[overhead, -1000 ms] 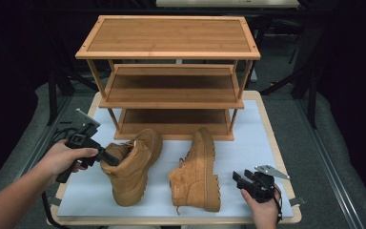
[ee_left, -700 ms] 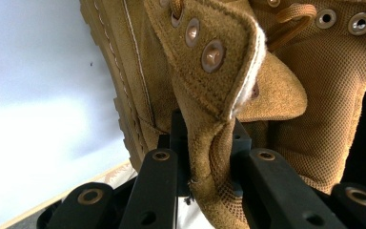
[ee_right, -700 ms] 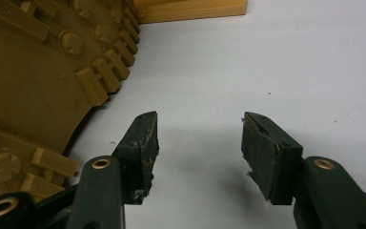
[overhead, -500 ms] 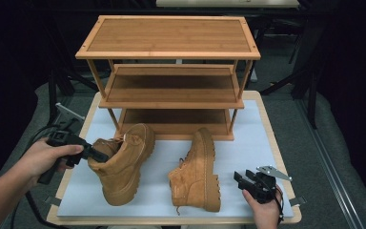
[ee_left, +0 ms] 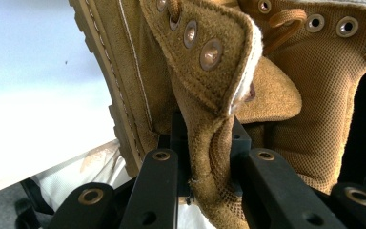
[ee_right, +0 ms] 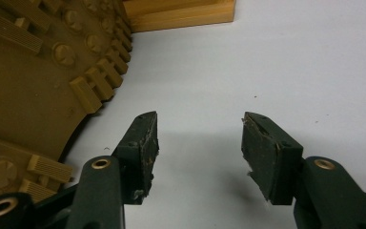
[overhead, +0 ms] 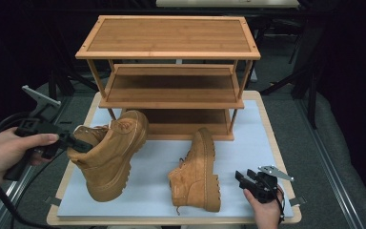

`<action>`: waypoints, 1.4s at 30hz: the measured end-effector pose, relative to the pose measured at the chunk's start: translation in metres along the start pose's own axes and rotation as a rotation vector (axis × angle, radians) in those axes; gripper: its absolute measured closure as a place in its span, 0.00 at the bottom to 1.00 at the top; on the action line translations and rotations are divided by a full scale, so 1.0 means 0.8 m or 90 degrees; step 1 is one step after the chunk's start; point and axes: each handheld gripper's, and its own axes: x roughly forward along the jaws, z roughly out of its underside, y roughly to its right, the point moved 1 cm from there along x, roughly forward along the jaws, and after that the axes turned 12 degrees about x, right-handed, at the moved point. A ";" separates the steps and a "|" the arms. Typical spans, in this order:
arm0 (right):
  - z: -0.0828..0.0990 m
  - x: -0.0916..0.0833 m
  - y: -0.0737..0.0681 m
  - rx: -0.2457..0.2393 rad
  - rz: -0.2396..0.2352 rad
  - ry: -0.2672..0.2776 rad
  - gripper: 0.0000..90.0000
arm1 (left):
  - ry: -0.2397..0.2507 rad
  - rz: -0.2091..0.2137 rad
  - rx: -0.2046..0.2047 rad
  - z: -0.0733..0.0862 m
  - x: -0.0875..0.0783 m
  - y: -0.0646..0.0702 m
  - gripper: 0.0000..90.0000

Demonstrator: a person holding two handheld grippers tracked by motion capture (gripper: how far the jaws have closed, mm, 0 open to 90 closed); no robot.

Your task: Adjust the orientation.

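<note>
Rack [overhead: 169, 71] at table's [overhead: 267, 124] back, two boots before it, left boot [overhead: 109, 152], right boot [overhead: 198, 171]

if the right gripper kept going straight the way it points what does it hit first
Probably nothing soon: the open right gripper faces bare white mat; the tan boot's lugged sole lies beside that line, though depth is unclear.

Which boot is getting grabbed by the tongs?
The boot on the left, tilted with its toe toward the shelf. The left tongs pinch its collar shut. The other boot lies on its side, untouched, beside the open right tongs.
</note>
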 end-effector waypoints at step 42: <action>0.002 0.002 0.008 0.008 -0.003 -0.005 0.52 | 0.206 -0.024 0.012 -0.144 0.033 -0.009 0.89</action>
